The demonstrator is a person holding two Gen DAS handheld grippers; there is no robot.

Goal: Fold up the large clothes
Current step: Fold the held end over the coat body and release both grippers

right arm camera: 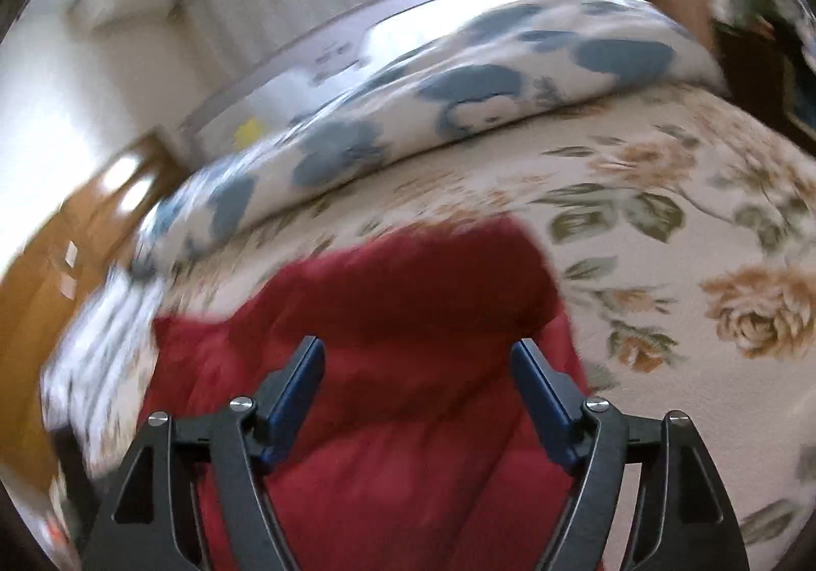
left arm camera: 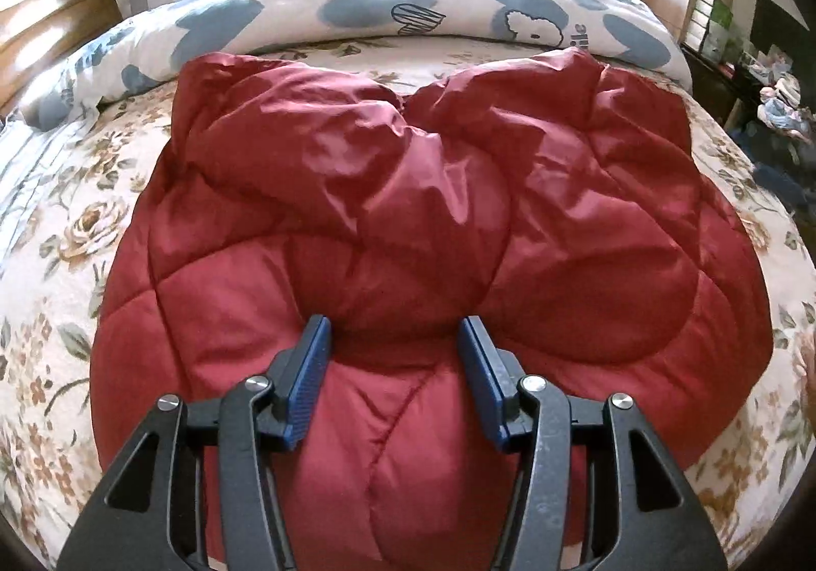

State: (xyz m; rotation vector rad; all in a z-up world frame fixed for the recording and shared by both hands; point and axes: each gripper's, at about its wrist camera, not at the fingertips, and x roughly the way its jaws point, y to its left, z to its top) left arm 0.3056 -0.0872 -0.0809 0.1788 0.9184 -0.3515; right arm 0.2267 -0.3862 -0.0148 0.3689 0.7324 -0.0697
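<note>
A large dark-red quilted jacket point(left arm camera: 408, 224) lies bunched on the flowered bed cover point(left arm camera: 56, 239), its puffy upper part folded over towards me. My left gripper point(left arm camera: 395, 331) is open, its blue pads straddling a bulge of the jacket near its front edge; I cannot tell whether they touch it. In the right wrist view, which is blurred, the jacket point(right arm camera: 408, 295) fills the lower middle. My right gripper point(right arm camera: 418, 352) is open and empty above the jacket's right part.
A rolled white duvet with blue patches point(left arm camera: 408, 10) lies across the far side of the bed, also in the right wrist view point(right arm camera: 459, 86). A wooden headboard point(left arm camera: 46, 25) stands at the left. Cluttered shelves point(left arm camera: 765, 76) stand beyond the bed's right edge.
</note>
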